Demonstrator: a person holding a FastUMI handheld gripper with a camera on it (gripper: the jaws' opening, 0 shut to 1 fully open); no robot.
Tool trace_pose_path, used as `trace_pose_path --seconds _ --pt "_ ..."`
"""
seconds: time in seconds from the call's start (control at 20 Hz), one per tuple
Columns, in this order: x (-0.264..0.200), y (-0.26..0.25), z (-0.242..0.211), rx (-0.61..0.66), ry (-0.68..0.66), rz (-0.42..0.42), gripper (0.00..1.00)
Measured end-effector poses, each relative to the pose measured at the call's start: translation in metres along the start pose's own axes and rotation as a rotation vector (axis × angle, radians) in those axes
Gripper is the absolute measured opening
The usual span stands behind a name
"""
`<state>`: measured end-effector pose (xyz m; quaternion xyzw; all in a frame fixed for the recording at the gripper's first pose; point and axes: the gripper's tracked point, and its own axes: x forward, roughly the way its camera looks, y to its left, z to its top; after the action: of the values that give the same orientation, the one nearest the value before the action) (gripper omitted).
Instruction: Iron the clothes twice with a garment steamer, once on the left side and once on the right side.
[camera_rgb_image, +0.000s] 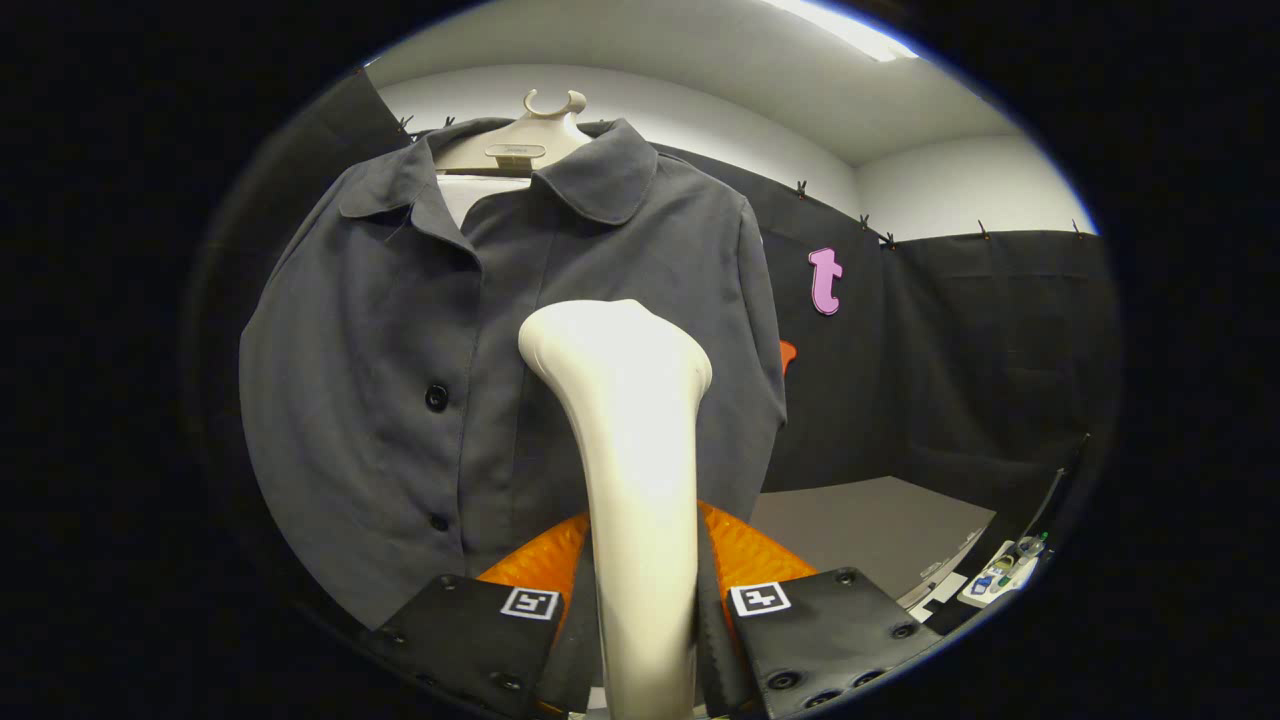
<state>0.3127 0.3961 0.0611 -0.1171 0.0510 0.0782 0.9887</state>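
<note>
A dark grey buttoned shirt (400, 330) hangs on a cream hanger (530, 135) just ahead of me, its front facing the camera. My gripper (640, 590) is shut on the white garment steamer (630, 420), holding its handle upright between both fingers. The steamer's head rises ahead of the fingers and sits against the shirt's right front panel, right of the button placket, about mid-chest. Two dark buttons (436, 397) show to the left of the steamer's head. The steamer's face is hidden against the cloth.
The booth's black cloth wall (960, 360) runs behind and to the right of the shirt. A grey tabletop (870, 525) lies low on the right, with small items (1000, 578) at its near corner.
</note>
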Motion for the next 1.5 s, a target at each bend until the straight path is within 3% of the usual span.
trace_pose_path --seconds 0.7,1.5 --pt "-0.015 0.006 -0.078 -0.021 0.108 0.028 0.48" --pt "-0.045 0.014 -0.198 -0.063 0.306 0.064 0.49"
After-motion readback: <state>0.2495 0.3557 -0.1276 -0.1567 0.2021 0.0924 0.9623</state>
